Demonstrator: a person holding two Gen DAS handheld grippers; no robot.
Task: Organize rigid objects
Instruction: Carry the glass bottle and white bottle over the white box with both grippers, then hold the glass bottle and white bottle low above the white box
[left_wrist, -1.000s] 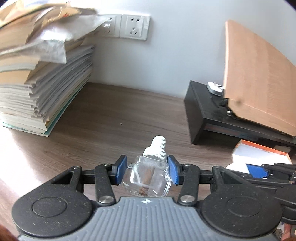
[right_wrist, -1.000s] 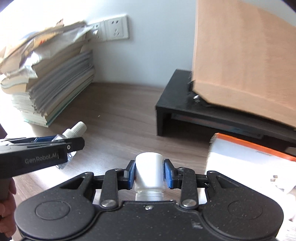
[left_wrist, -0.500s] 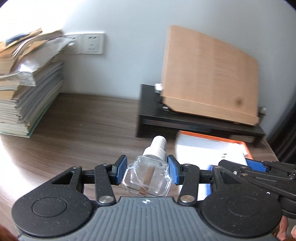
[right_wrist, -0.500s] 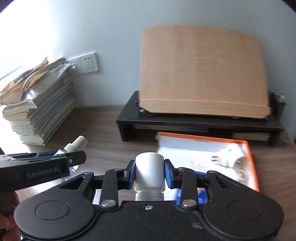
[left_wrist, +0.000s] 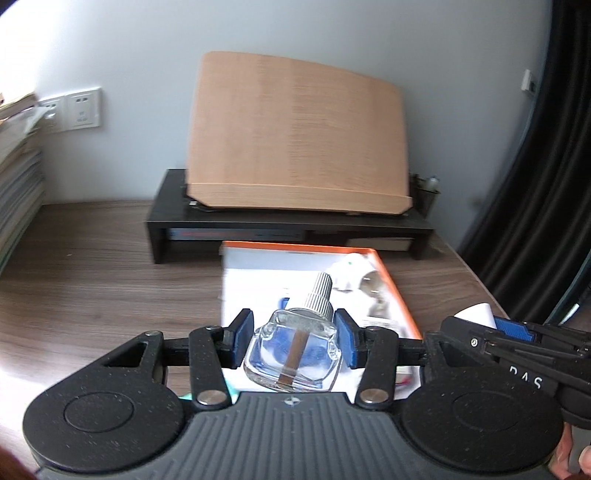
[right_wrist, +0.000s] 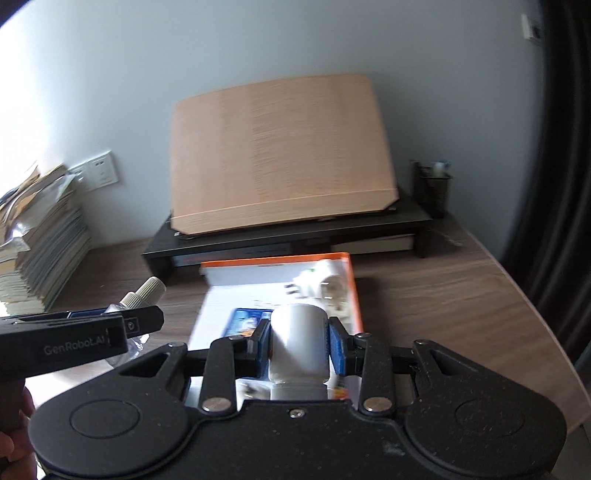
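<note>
Here, your left gripper (left_wrist: 293, 341) has its blue pads closed against the sides of a clear glass bottle (left_wrist: 293, 356) with a ribbed white cap, low in the centre of the left wrist frame; the bottle tilts with its cap toward the upper right. Your right gripper (right_wrist: 298, 345) is clamped the same way on a white cylindrical bottle (right_wrist: 299, 345), low centre of the right wrist frame.

Beyond both sets of fingers lies an orange-edged white box (left_wrist: 388, 280) on the wooden desk (left_wrist: 92, 288), mid-frame, with a white plug adapter (right_wrist: 325, 286) resting in its far right corner. Behind the box a black riser (right_wrist: 159, 245) carries a tilted wooden board (right_wrist: 280, 155) against the grey wall. A stack of papers (right_wrist: 40, 236) sits at the left edge, wall sockets (left_wrist: 79, 109) above it, and a black mesh pen cup (right_wrist: 432, 194) stands at the riser's right end.
</note>
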